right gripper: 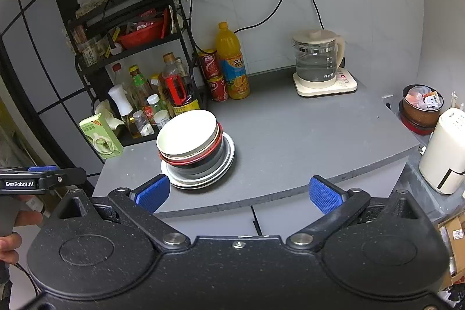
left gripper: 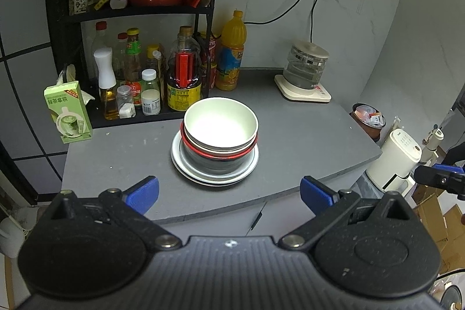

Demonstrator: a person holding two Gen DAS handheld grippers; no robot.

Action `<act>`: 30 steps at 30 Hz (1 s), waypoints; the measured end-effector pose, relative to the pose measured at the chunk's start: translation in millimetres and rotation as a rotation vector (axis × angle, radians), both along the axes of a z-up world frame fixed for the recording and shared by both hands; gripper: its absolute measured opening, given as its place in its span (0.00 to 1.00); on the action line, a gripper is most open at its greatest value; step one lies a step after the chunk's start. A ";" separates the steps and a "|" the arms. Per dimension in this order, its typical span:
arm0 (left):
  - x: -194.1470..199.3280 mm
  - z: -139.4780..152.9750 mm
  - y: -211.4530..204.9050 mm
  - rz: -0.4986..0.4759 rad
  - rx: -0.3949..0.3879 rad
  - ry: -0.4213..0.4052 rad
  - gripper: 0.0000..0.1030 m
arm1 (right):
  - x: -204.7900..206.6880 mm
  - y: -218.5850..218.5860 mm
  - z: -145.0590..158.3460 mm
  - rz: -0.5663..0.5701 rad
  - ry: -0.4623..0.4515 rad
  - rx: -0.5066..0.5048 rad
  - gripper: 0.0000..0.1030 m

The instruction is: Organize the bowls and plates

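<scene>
One stack stands on the grey counter (left gripper: 290, 141): white plates (left gripper: 181, 167) at the bottom, a dark bowl with a red rim (left gripper: 216, 154) above them, and a white bowl (left gripper: 221, 121) on top. The stack also shows in the right wrist view, with the white bowl (right gripper: 189, 132) over the plates (right gripper: 223, 164). My left gripper (left gripper: 229, 193) is open and empty, in front of the stack near the counter's front edge. My right gripper (right gripper: 238, 193) is open and empty, in front and to the right of the stack.
A black rack (left gripper: 139, 10) with sauce bottles (left gripper: 183, 77) stands behind the stack. An orange juice bottle (left gripper: 231, 51), a glass kettle on its base (left gripper: 305, 71) and a green carton (left gripper: 68, 112) stand on the counter. A full bin (right gripper: 421, 106) and a white appliance (right gripper: 444, 150) are off the right end.
</scene>
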State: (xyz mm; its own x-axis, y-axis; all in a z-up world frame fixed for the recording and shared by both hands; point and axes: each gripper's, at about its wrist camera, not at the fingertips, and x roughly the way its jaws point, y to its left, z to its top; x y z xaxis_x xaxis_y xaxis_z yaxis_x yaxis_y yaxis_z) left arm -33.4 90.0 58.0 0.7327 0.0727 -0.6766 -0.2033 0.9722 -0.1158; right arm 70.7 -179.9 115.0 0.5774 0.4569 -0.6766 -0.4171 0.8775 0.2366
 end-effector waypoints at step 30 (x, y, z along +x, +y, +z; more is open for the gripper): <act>15.7 -5.4 -12.4 -0.024 -0.013 0.020 0.99 | 7.7 -4.5 -1.1 -0.006 -0.011 -0.041 1.00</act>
State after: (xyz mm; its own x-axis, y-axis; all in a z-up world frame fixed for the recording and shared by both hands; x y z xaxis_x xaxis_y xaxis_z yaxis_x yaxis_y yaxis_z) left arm -17.7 77.6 52.6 0.7204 0.0462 -0.6920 -0.1821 0.9754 -0.1245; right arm 78.4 -184.5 114.0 0.5872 0.4257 -0.6885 -0.4145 0.8887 0.1959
